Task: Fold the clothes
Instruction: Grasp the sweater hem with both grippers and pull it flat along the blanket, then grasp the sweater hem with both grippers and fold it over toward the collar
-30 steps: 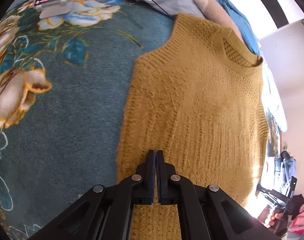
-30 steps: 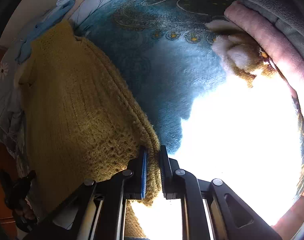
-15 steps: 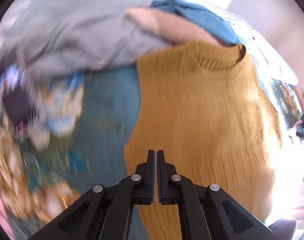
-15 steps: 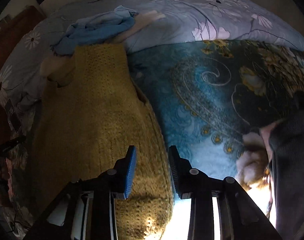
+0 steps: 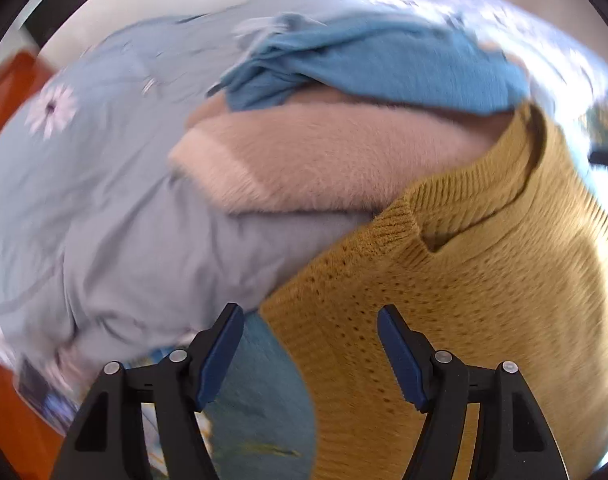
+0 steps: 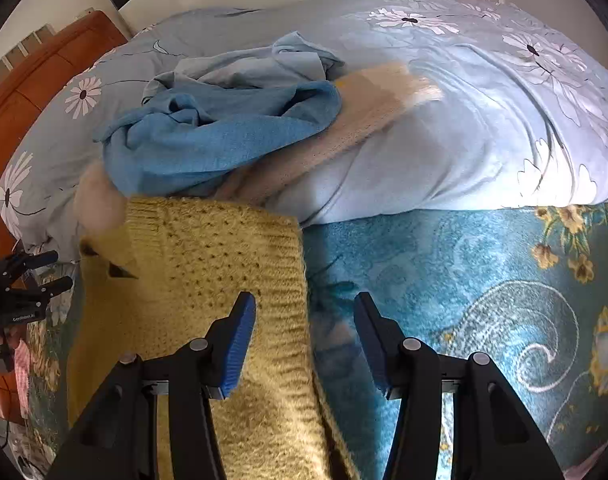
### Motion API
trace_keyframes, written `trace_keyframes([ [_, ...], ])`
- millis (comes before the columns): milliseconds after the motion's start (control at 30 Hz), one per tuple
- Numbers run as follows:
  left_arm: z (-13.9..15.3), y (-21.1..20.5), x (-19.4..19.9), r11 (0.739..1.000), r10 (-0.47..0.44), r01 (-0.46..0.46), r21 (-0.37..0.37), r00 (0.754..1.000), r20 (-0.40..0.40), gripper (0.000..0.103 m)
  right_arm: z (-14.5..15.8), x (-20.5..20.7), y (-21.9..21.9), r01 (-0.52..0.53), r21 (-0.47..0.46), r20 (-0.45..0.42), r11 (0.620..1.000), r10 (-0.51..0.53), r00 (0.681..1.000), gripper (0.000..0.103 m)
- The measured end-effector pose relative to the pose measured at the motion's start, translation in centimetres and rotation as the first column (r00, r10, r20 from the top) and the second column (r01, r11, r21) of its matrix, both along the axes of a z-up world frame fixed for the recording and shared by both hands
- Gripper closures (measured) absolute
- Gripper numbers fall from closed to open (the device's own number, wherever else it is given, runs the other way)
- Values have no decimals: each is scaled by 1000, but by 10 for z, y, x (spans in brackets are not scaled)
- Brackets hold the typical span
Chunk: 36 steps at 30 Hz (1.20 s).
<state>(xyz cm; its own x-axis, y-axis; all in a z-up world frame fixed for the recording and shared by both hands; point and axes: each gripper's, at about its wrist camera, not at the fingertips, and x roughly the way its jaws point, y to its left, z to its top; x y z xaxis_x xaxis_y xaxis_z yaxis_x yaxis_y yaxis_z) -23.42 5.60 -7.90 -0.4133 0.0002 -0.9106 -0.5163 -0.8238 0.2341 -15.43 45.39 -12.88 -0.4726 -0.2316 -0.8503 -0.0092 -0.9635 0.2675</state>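
Left gripper [image 5: 310, 350] hovering low over the mustard knit sweater [image 5: 464, 300], fingers spread wide, gripping nothing; shoulder edge lying between them. Right gripper [image 6: 304, 340] likewise gaping, empty, straddling the sweater's other shoulder edge over the teal floral blanket [image 6: 484, 280]. Sweater lying flat on the blanket, long axis running away from both cameras, collar pointing toward the pale blue flowered duvet [image 6: 464, 120]. Collar end touching a beige fuzzy garment [image 5: 324, 152], a blue garment [image 6: 223, 132] heaped on top of that. Left view blurring.
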Motion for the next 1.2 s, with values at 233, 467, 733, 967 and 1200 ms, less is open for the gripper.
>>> trace_keyframes([
  [233,-18,7,-20,997,-54,54,-54,999,3,49,-15,-32,-8,-66,-35,-15,997,66,998,51],
  [467,-32,17,-28,995,-70,72,-68,997,39,92,-23,-38,-4,-62,-131,-2,989,62,998,71],
  [733,-11,0,-19,1000,-22,22,16,1000,-14,96,6,-13,7,-7,-198,-33,980,0,999,99],
  [967,35,-22,18,988,3,11,151,996,-89,96,47,34,3,-3,-179,-98,984,-15,995,99],
  [1200,73,-33,89,965,6,31,259,990,-139,96,78,90,-11,5,-152,-143,988,-27,989,99],
])
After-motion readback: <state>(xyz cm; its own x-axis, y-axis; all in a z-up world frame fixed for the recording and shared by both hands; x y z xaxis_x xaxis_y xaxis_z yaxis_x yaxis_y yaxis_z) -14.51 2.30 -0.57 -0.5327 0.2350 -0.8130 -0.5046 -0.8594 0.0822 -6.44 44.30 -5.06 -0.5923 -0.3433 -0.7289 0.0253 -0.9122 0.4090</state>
